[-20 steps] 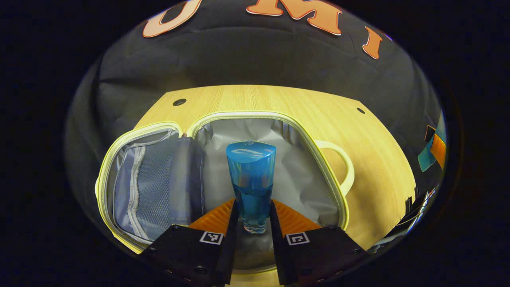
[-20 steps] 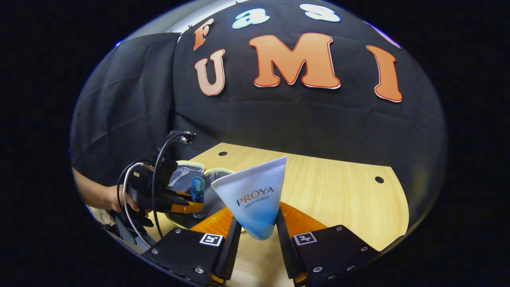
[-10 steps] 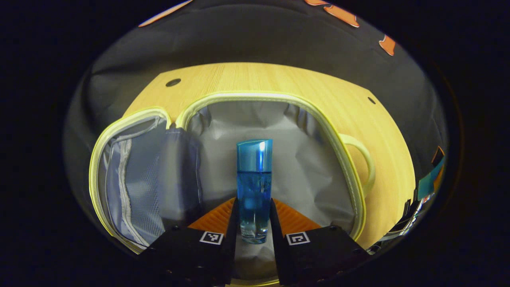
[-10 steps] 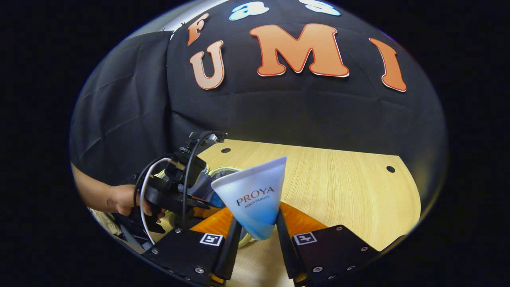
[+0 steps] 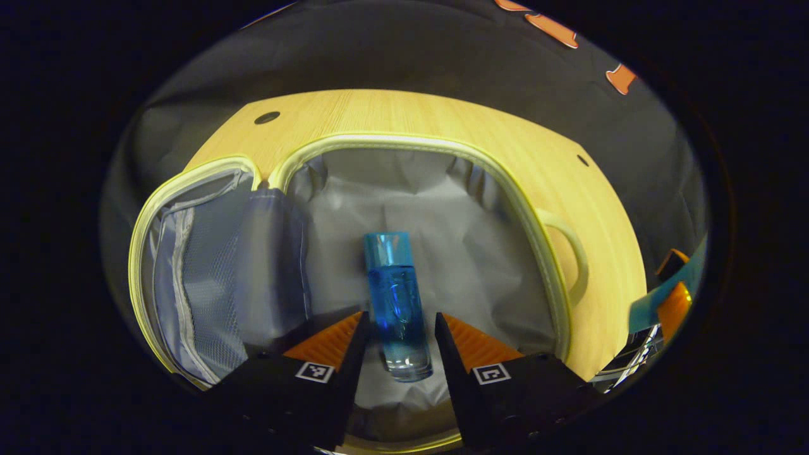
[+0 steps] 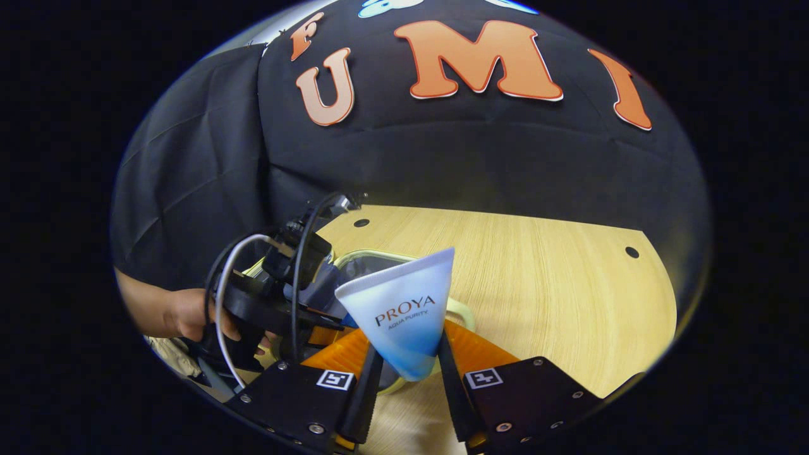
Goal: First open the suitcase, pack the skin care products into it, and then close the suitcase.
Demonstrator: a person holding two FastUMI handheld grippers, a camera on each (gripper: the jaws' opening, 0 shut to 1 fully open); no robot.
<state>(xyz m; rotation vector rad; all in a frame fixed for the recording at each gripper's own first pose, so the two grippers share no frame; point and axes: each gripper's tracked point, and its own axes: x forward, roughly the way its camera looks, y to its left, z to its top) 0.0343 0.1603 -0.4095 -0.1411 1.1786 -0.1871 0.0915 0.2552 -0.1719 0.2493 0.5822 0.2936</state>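
Wood-grain table (image 5: 404, 114); glossy cylindrical blue bottle (image 5: 397, 303) on crinkled suitcase lining (image 5: 404, 196).

Left gripper view is dim and yellow-tinted, sharp in the middle; the table (image 5: 404, 114) bows hard at the edges. Right gripper view is brighter and crisp, light seemingly from overhead, its rim darkening and bending.

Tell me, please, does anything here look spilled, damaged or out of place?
Nothing stands out. The blue bottle lies capped and intact on the grey lining of the open suitcase, between the left gripper's parted fingers. The right gripper pinches a white-and-blue tube above the wooden table. No spill shows.
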